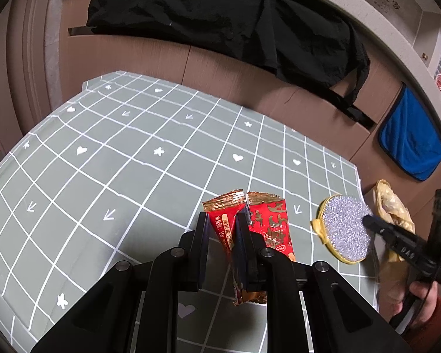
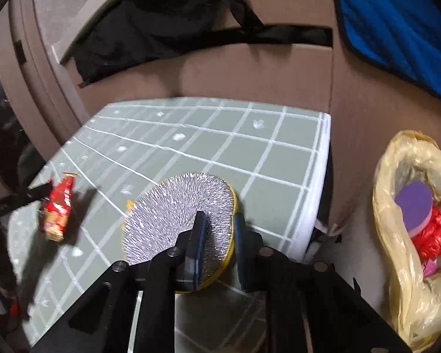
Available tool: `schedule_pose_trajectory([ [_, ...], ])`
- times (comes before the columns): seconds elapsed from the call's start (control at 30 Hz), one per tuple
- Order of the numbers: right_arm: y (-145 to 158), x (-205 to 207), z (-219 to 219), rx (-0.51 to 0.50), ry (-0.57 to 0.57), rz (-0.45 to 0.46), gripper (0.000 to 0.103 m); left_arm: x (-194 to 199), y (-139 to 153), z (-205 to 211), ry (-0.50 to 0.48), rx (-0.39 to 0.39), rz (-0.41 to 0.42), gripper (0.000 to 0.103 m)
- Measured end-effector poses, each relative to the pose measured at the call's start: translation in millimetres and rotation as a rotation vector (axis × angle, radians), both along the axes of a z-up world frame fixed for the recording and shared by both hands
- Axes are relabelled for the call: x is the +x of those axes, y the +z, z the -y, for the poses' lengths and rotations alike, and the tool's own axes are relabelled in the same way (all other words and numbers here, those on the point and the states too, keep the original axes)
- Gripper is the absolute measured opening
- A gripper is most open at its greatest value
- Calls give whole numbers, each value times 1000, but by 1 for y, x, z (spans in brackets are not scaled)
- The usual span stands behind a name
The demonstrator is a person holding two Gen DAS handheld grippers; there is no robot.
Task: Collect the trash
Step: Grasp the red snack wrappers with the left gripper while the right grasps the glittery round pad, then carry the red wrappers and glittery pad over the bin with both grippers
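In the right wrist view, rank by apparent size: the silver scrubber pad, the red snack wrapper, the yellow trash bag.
1. yellow trash bag
2. silver scrubber pad, though it sits nearest the camera, so that ranking is unsure
3. red snack wrapper, clearly smallest

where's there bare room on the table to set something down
Most of the checked tablecloth is bare: the whole stretch from the red wrapper out to the far edge by the brown wall. It is crowded at the near right corner, where the left tool grips the wrapper, the right tool grips the silver scrubber, and the trash bag hangs beside.
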State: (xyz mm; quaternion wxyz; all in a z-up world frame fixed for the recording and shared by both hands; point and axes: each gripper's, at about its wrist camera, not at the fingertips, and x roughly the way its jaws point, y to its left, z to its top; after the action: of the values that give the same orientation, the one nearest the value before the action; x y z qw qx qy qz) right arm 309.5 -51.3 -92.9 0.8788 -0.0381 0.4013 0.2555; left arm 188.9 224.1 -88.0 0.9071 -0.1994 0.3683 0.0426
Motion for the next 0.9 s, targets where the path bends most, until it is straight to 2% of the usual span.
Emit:
schedule_pose_trajectory([
  [0.27,68,-27,-18,4,81,173,13,-7,23,-3,-14,7,77,18],
  [0.53,95,-30,-23,0,77,242,13,2,69,22,-55,64,193,18],
  [0.7,126,-32,11,36,23,329,13,23,106,59,-114,83,278,18],
  [0.9,168,-39,78,53,-84,453,13,60,144,134,-243,86,373,18],
])
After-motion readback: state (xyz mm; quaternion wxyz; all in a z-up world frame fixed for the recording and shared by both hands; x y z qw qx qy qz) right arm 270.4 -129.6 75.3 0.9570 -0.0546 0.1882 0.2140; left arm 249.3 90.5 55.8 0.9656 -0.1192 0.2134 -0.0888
